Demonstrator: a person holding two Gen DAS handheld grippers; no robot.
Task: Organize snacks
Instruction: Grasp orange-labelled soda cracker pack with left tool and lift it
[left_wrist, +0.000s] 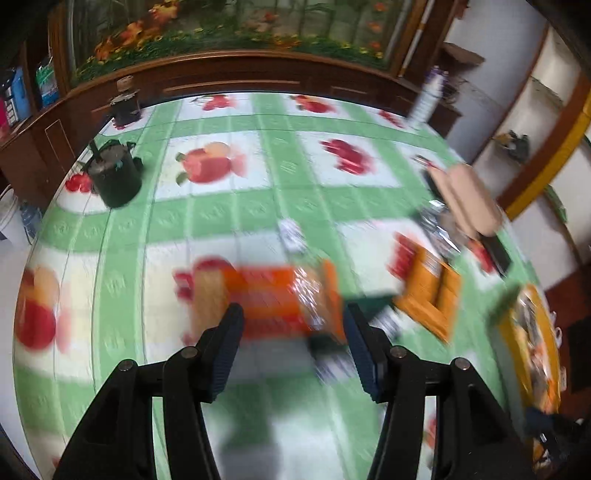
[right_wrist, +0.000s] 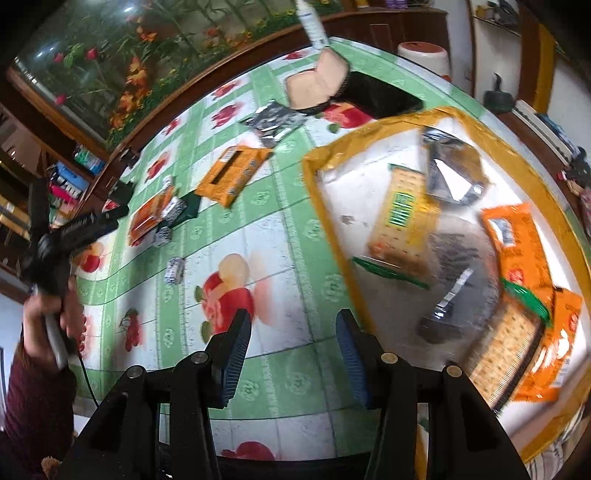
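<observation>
My left gripper (left_wrist: 293, 325) is open above the table, its jaws on either side of a blurred orange snack packet (left_wrist: 269, 299), not closed on it. The packet also shows in the right wrist view (right_wrist: 149, 216), with the left gripper (right_wrist: 103, 218) beside it. My right gripper (right_wrist: 291, 332) is open and empty over the tablecloth, just left of the yellow-rimmed tray (right_wrist: 325, 192). The tray holds several snack packets, among them a yellow cracker pack (right_wrist: 400, 218) and an orange pack (right_wrist: 517, 240). An orange-yellow packet (right_wrist: 232, 173) and a silver packet (right_wrist: 275, 122) lie on the cloth.
A green-and-white fruit-print cloth (left_wrist: 221, 206) covers the table. A black pot (left_wrist: 114, 173) stands at the far left. A beige pouch (right_wrist: 317, 83) and a black case (right_wrist: 380, 96) lie at the far side. Small wrapped candies (right_wrist: 175, 269) are scattered. A wooden cabinet (left_wrist: 229, 74) stands behind.
</observation>
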